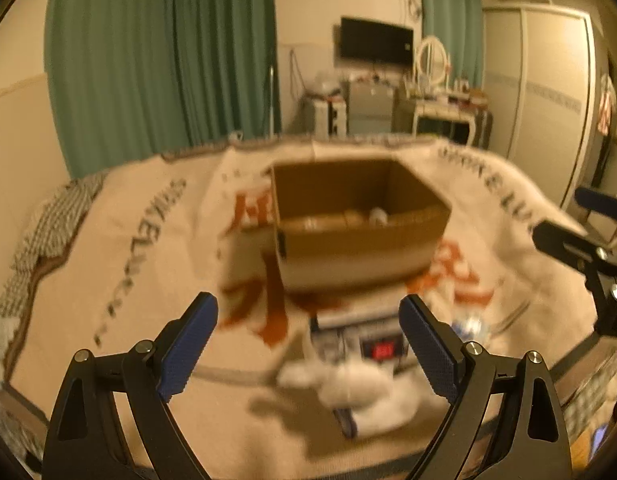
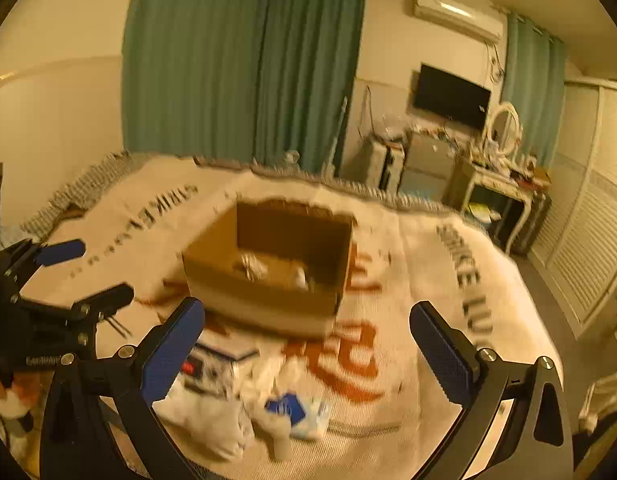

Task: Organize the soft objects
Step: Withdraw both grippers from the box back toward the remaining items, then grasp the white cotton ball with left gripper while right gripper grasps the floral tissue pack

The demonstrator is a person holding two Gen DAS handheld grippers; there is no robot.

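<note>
On the bed, a cream blanket (image 1: 120,240) with dark lettering and big orange characters covers pretty much everything, and a brown cardboard box (image 1: 360,248) sits open-topped on it toward the far middle. Peeking over the box's near wall you can make out a couple of pale lumpy things (image 2: 252,266) already down inside, too blurry to name. Near the cameras there's a loose pile of soft stuff on the blanket: a fluffy white plush-looking thing (image 1: 348,388) lying just in front of the left gripper (image 1: 308,348), some crumpled white cloth (image 2: 212,420), and a blue-and-white packet (image 2: 296,410) beside it. Just beyond that pile sits a flat boxy item with a red patch (image 1: 382,350), between the pile and the cardboard box. Left gripper's jaws are spread wide, nothing between the blue pads (image 1: 188,348), and it hangs above the white plush without touching it as far as I can tell. Right gripper (image 2: 308,356) is the same deal, jaws wide apart and holding nothing, hovering over the cloth and packet. Each gripper shows up at the edge of the other's view, so they're side by side. Far end of the room has green curtains (image 2: 236,60), a wall TV (image 2: 450,96), and a cluttered white dressing table (image 2: 500,176) with a round mirror.
</note>
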